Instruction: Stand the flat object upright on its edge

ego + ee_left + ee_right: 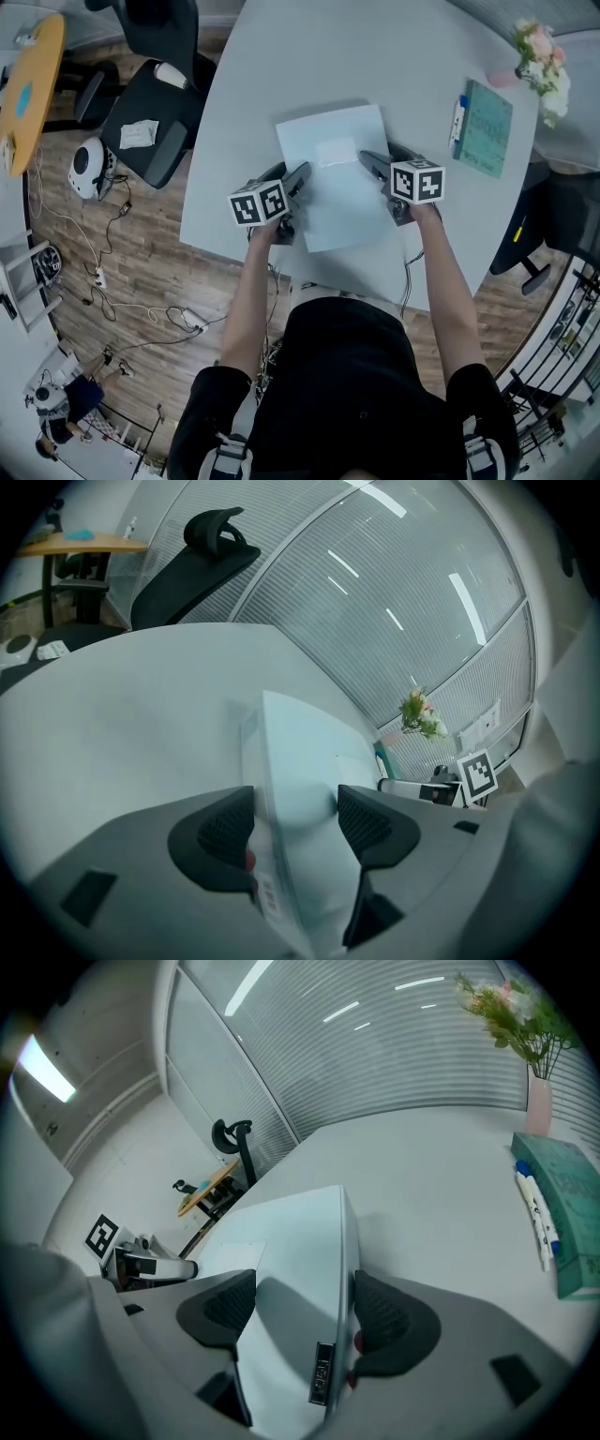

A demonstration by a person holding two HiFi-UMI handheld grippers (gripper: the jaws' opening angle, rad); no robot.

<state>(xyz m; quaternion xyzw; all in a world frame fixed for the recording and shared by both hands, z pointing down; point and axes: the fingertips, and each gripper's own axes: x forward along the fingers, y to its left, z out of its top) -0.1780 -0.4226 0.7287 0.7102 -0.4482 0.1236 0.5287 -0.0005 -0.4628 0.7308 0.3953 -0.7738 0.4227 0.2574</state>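
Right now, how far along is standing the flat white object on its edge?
Done: the left gripper and right gripper sit at opposite edges of the flat white object. In hand: the jaws straddle each edge, apart, not pinching. Left: grip and tip it up; it lies flat on the table.

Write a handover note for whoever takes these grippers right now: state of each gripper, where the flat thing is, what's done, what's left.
Left gripper: fingers apart, straddling the left edge of the flat pale box, not clamped.
Right gripper: fingers apart, straddling the box's right edge, not clamped.
The box lies flat on the grey table. The teal book sits apart, off to its right.
Done: both grippers are placed at the box's sides.
Left: probably close on the edges, tip the box up onto one edge, steady it and let go.
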